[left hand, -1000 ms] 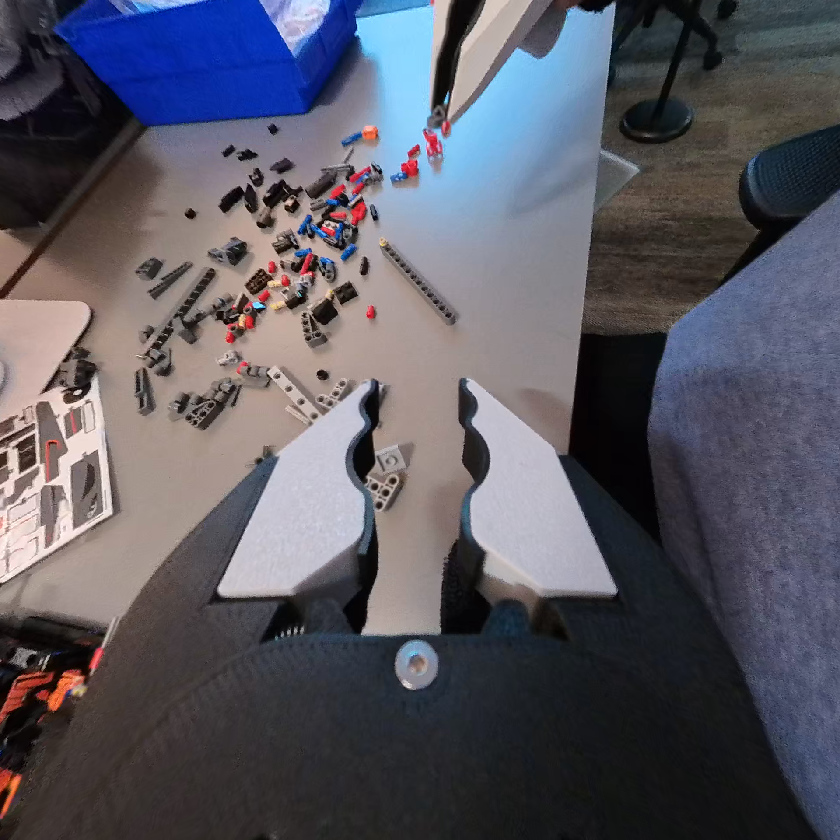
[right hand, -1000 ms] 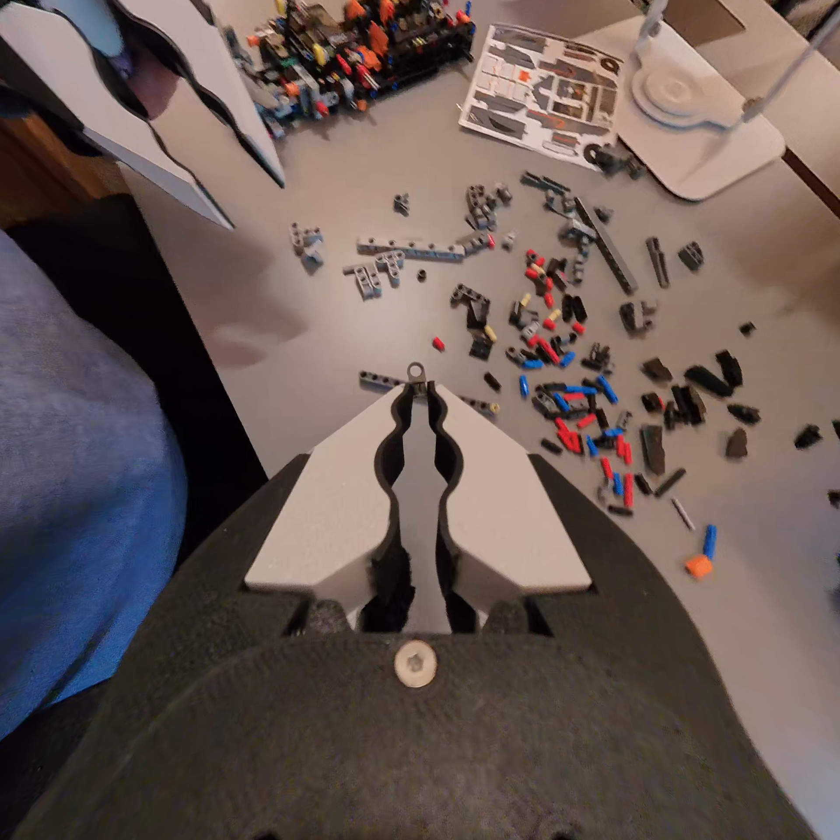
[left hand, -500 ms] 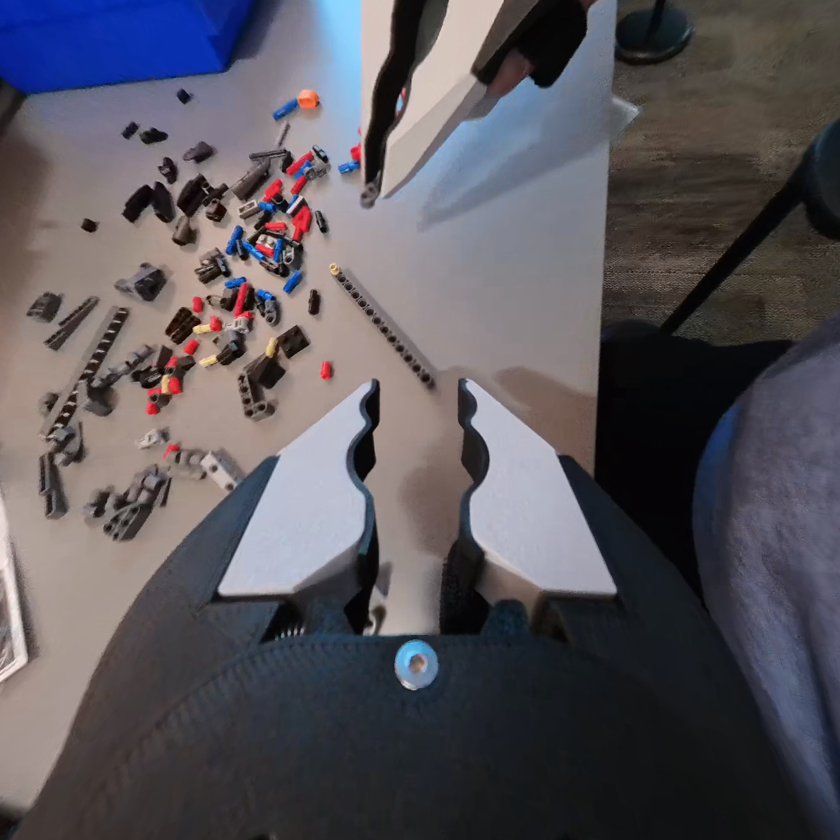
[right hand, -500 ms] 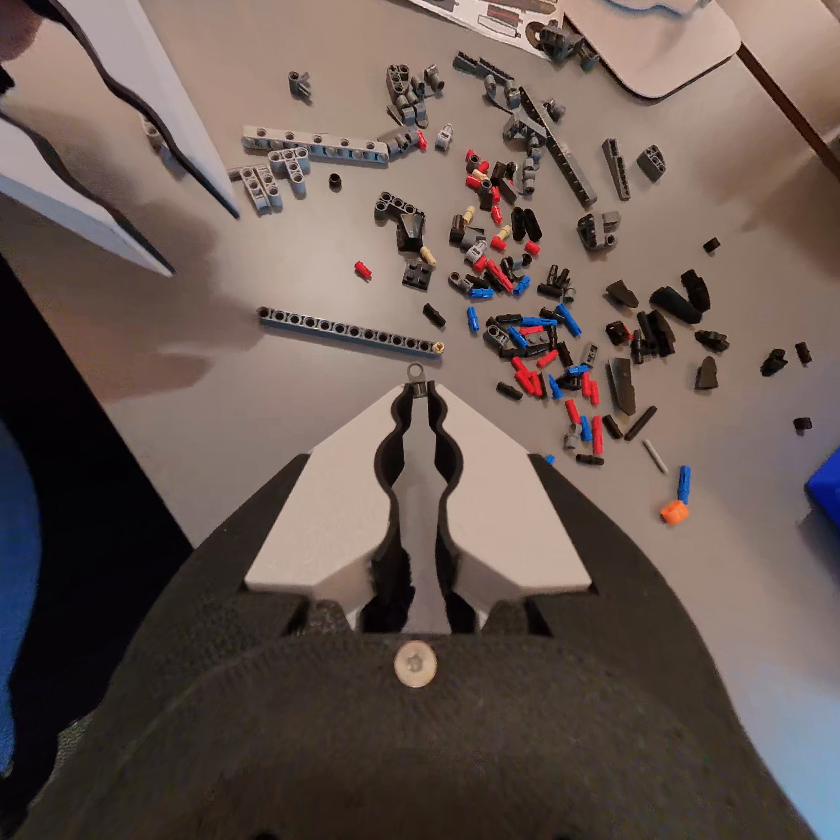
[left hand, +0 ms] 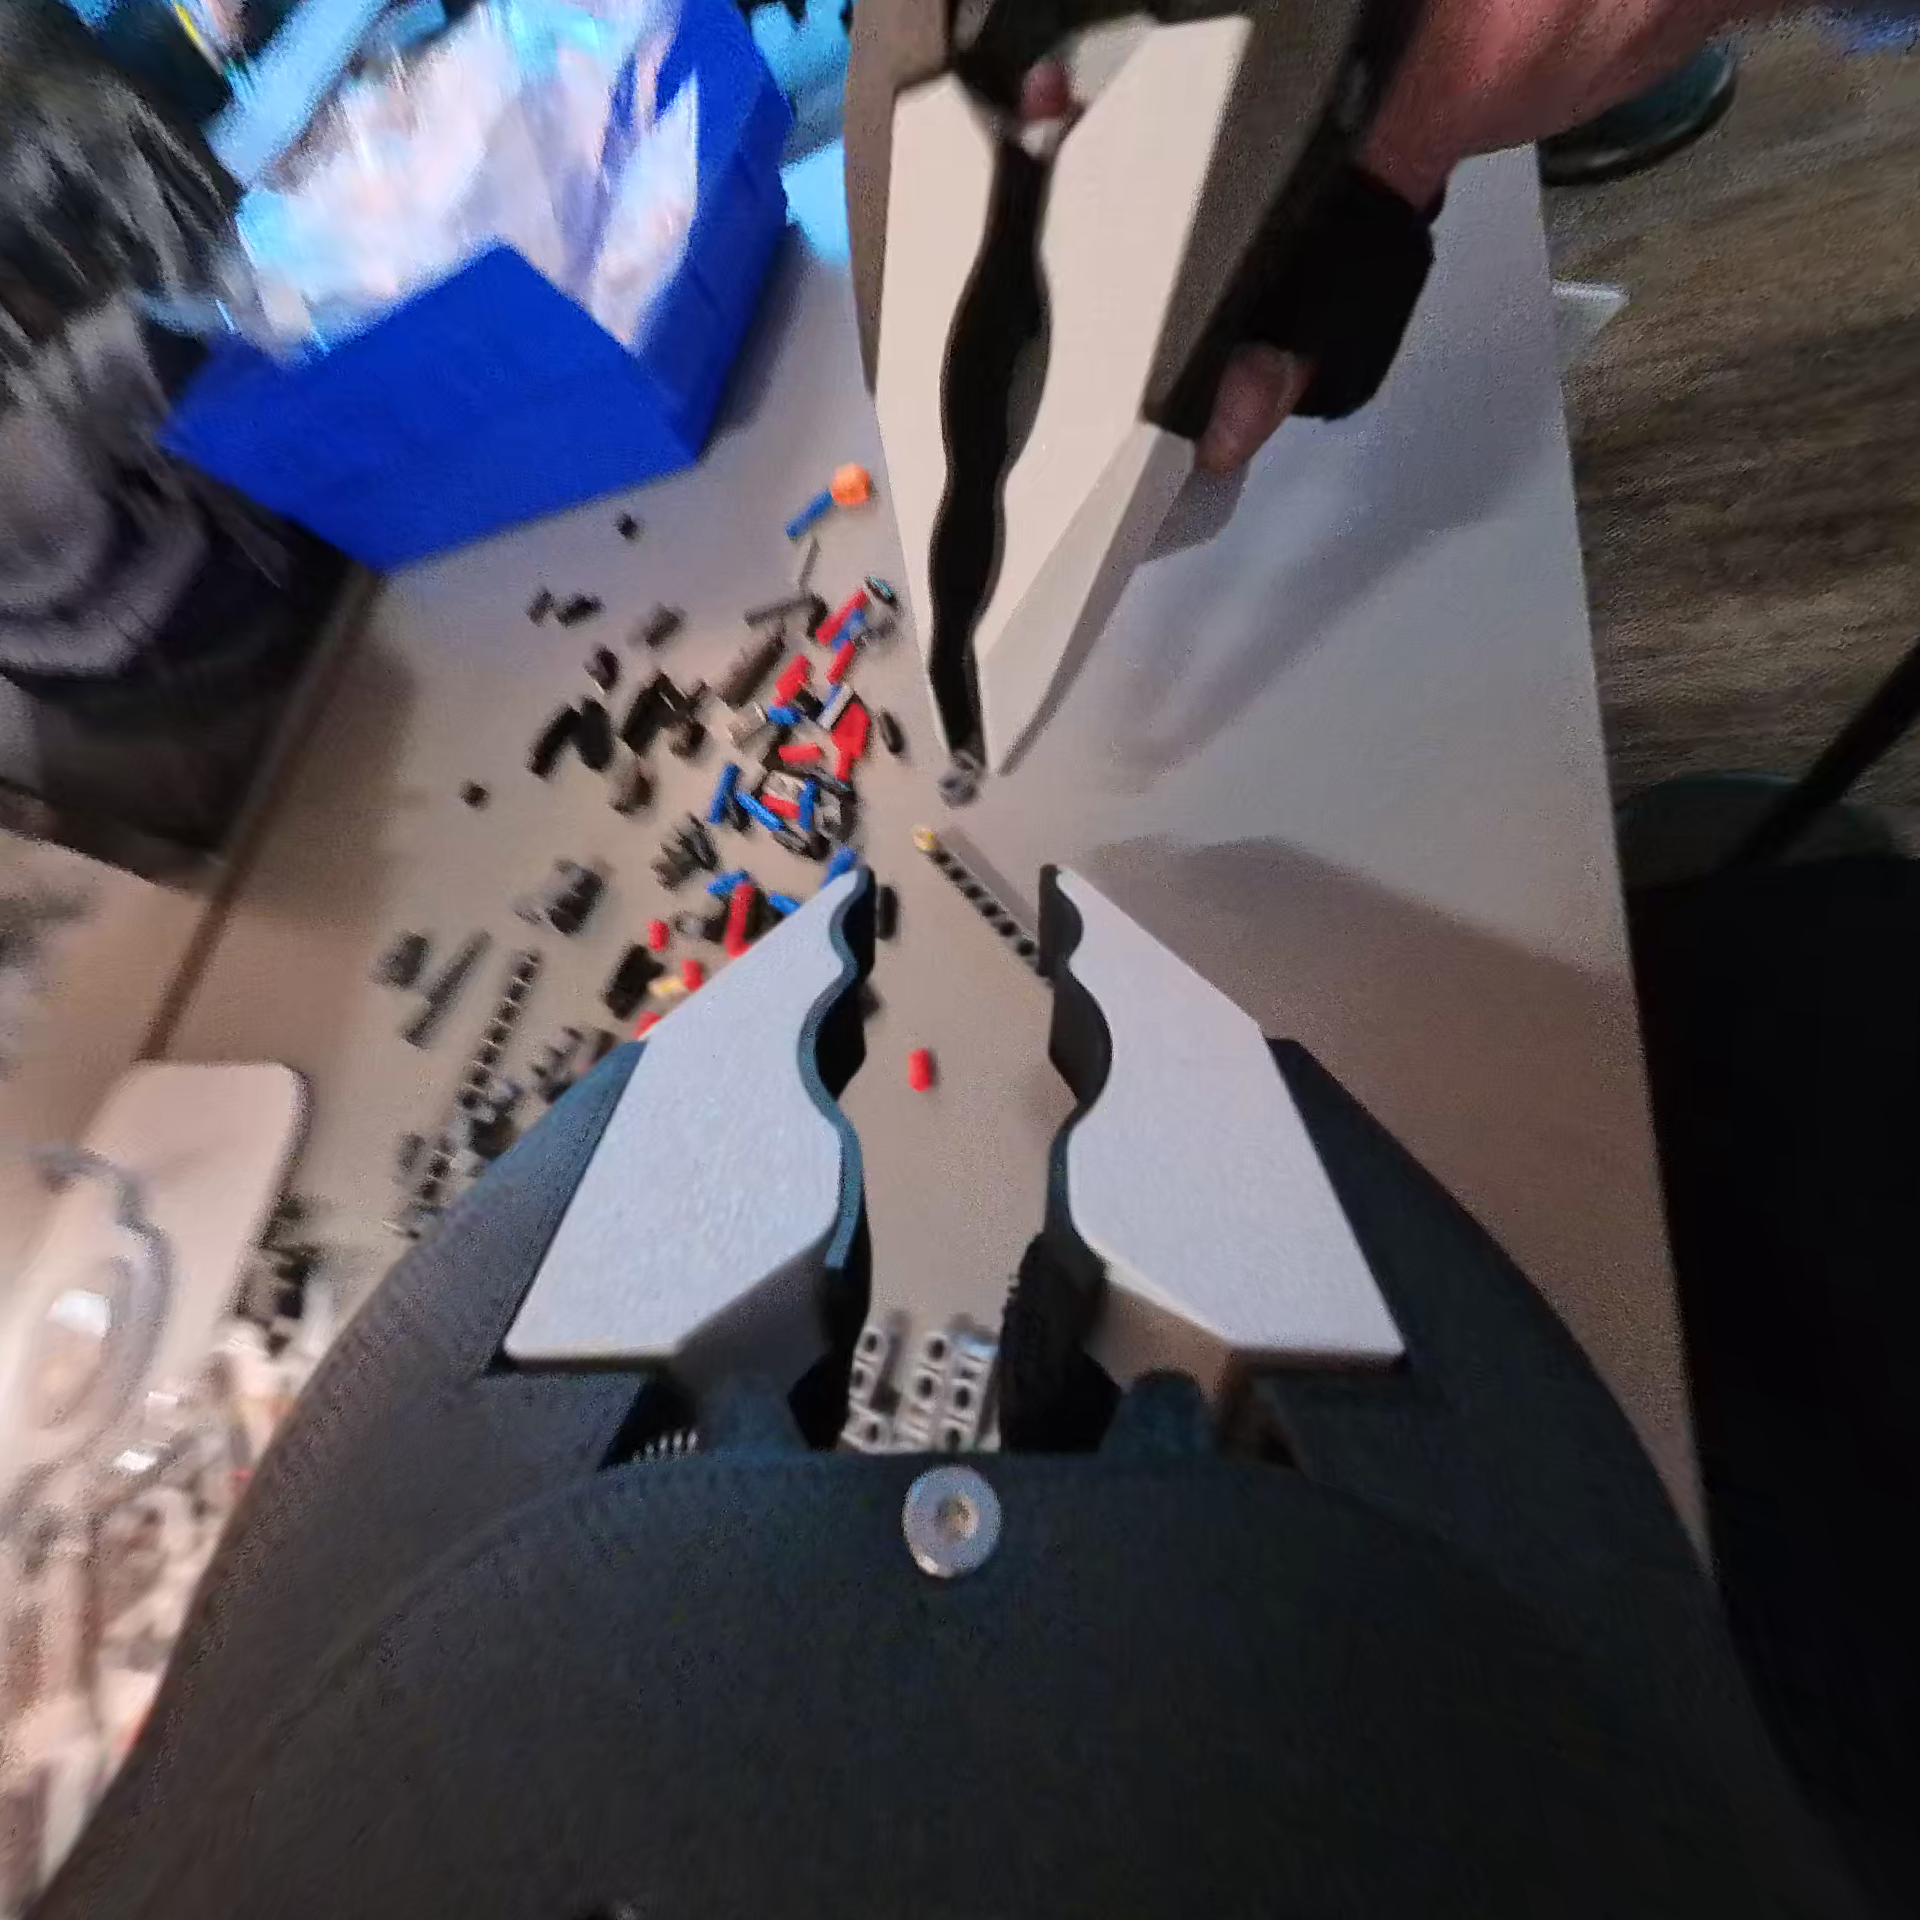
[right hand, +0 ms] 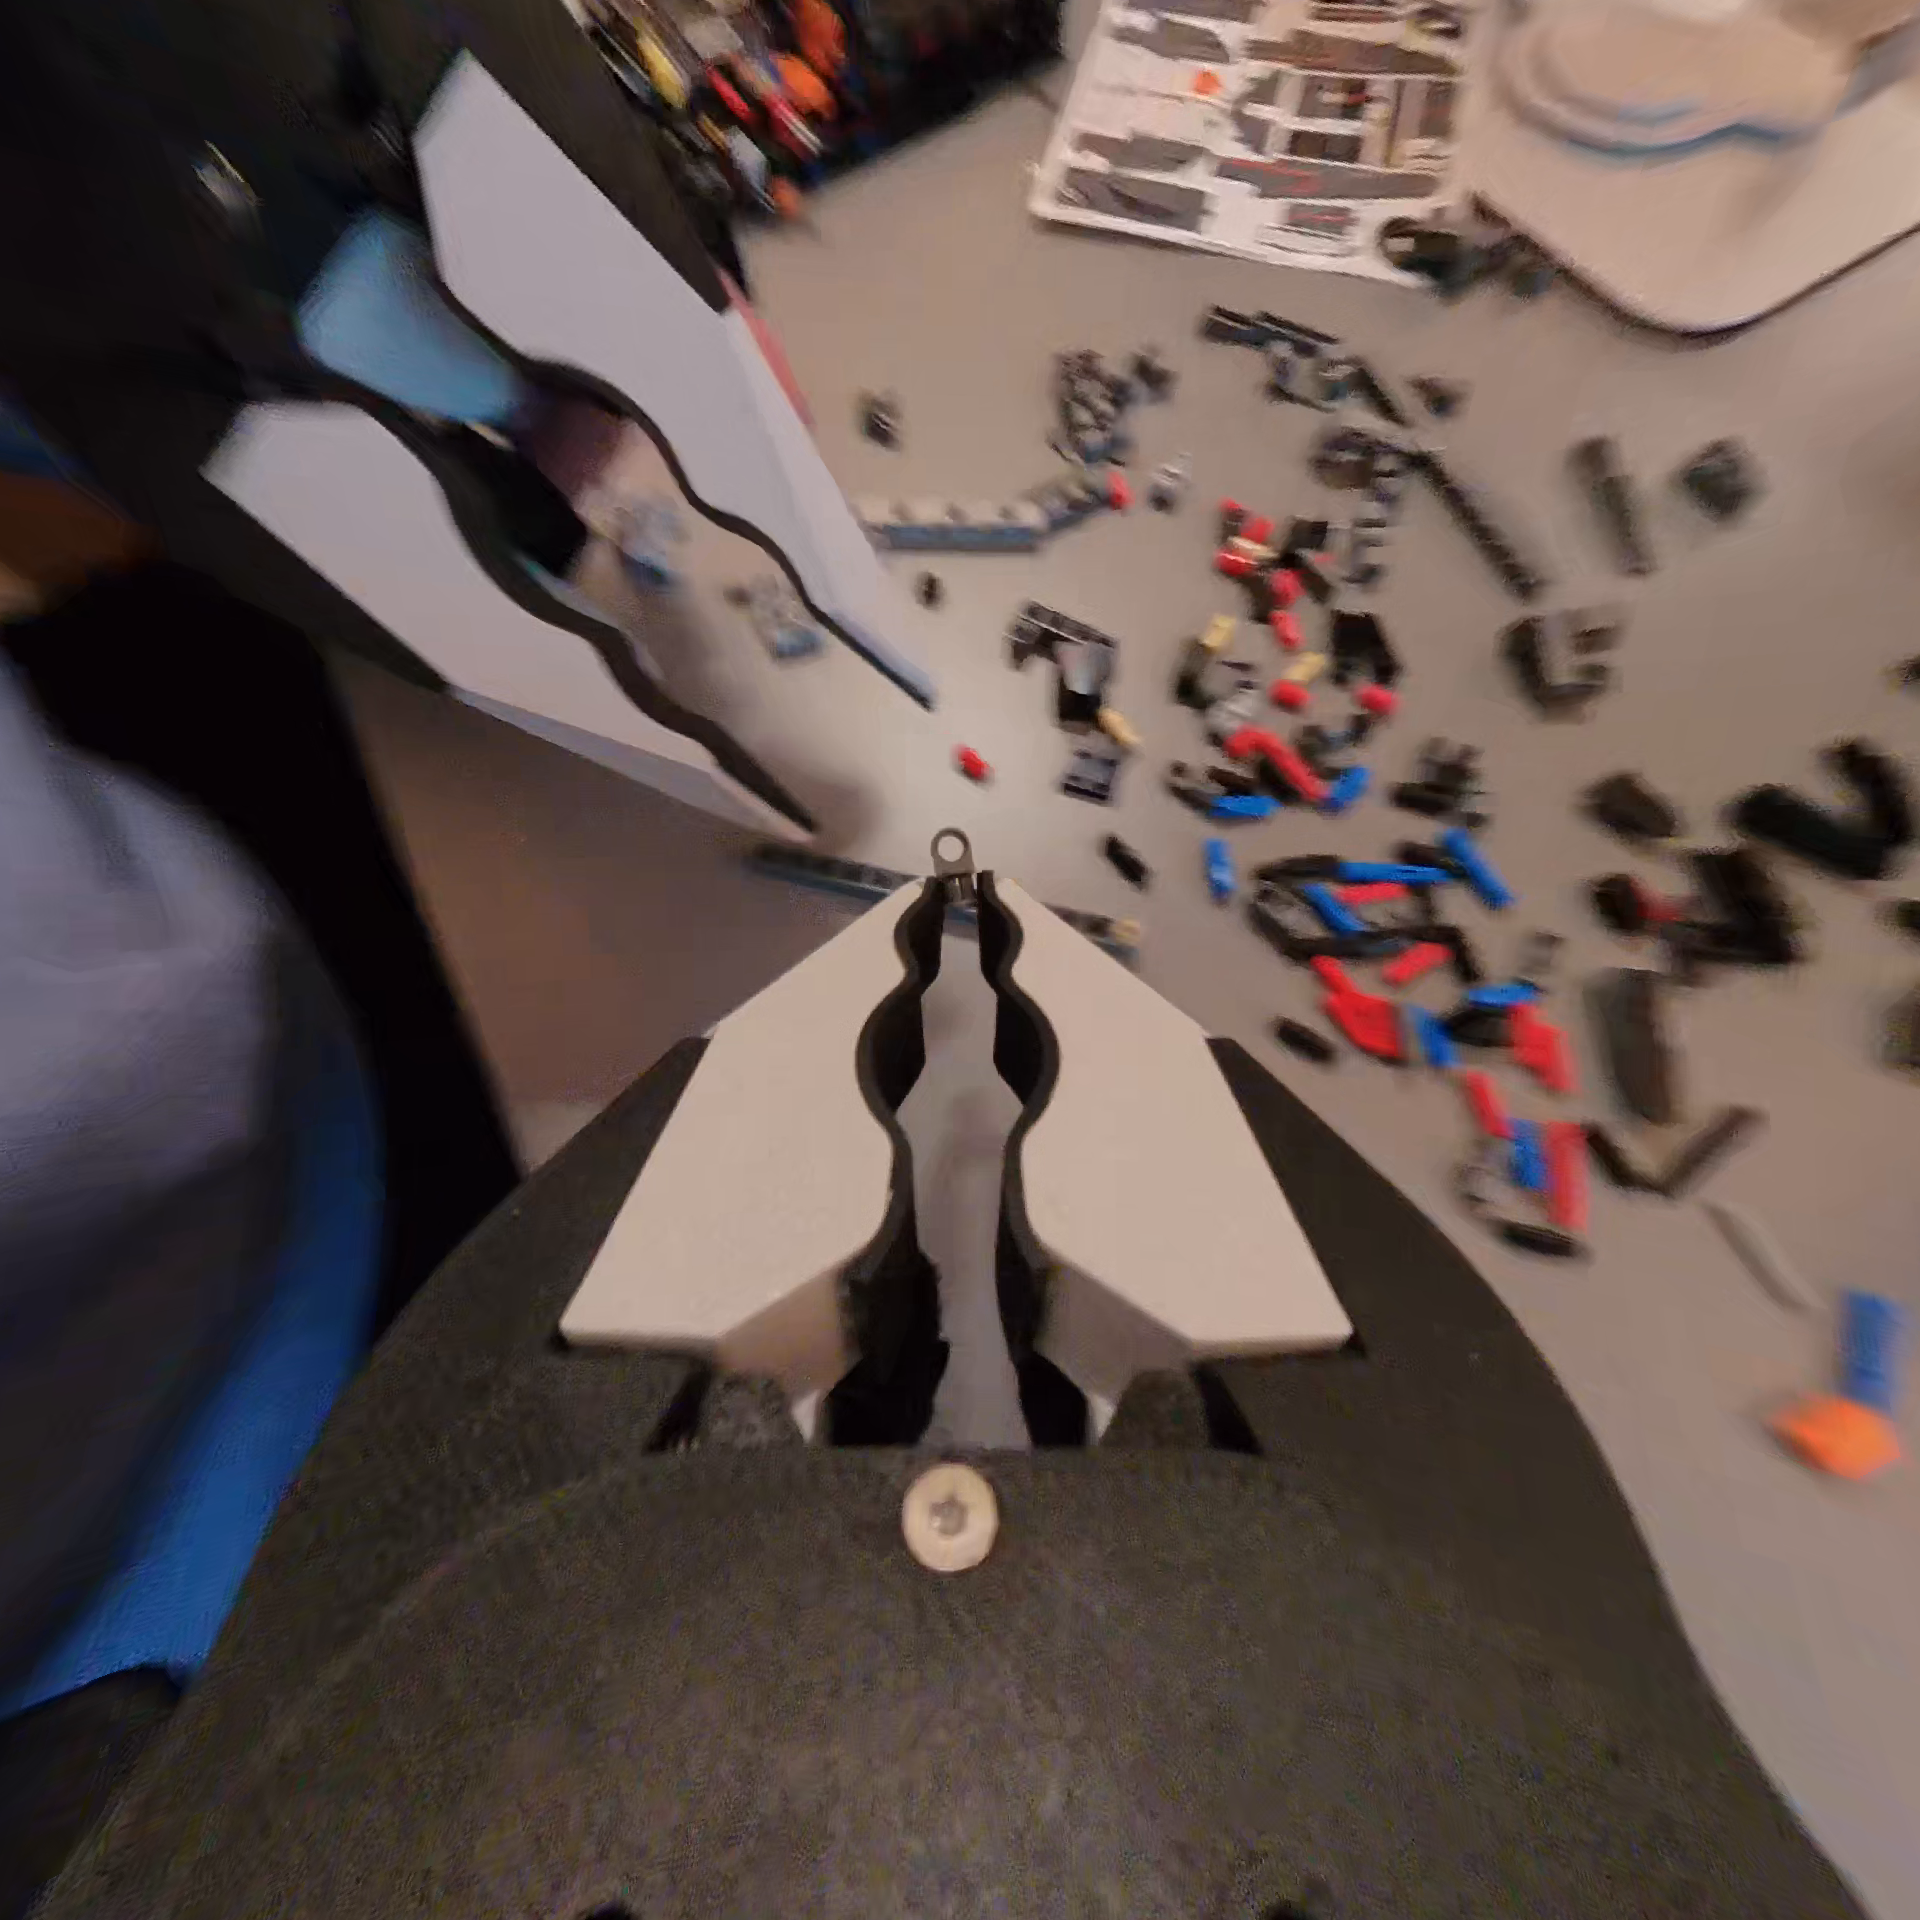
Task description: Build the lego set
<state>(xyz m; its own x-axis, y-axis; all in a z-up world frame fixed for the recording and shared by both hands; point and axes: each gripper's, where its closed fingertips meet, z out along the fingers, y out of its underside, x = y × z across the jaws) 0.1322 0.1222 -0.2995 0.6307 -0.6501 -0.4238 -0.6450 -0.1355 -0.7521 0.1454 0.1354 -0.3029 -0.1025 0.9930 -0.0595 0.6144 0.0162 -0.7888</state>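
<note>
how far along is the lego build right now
Done: a partly built model sits at the table's far edge. In hand: the right gripper is shut on a small grey ring piece, held above the long grey beam; the left gripper is open and empty. Left: many loose pieces lie scattered on the table, so much remains.

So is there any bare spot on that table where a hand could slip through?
Yes: the strip of table between the long beam and the table's edge is bare, though the right hand-held gripper hangs over it. The loose pieces crowd the middle, and the blue bin blocks the far corner.
</note>
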